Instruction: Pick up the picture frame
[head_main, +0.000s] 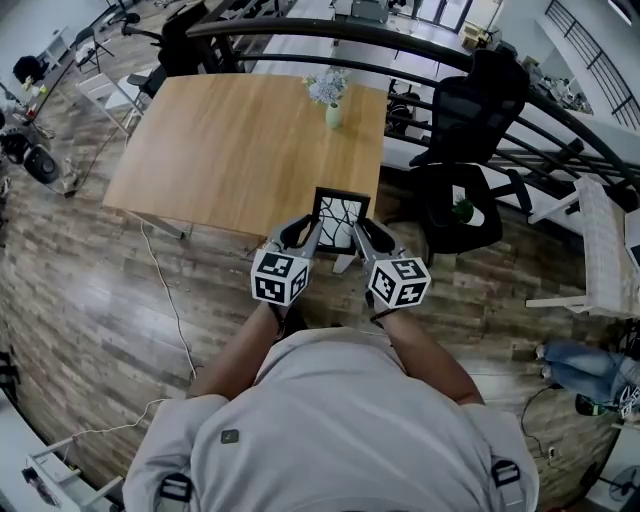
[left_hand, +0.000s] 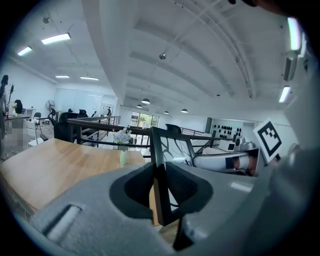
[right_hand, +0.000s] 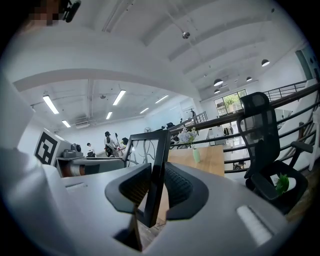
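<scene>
A black picture frame with a branch drawing hangs in the air off the near edge of the wooden table, held between both grippers. My left gripper is shut on the frame's left side bar. My right gripper is shut on the frame's right side bar. In each gripper view the frame stands upright with its edge pinched between the dark pads. The frame's stand leg sticks out below it.
A small green vase of pale flowers stands at the table's far right edge. A black office chair stands just right of the frame. A black railing runs behind the table. A white cable trails over the wood floor at left.
</scene>
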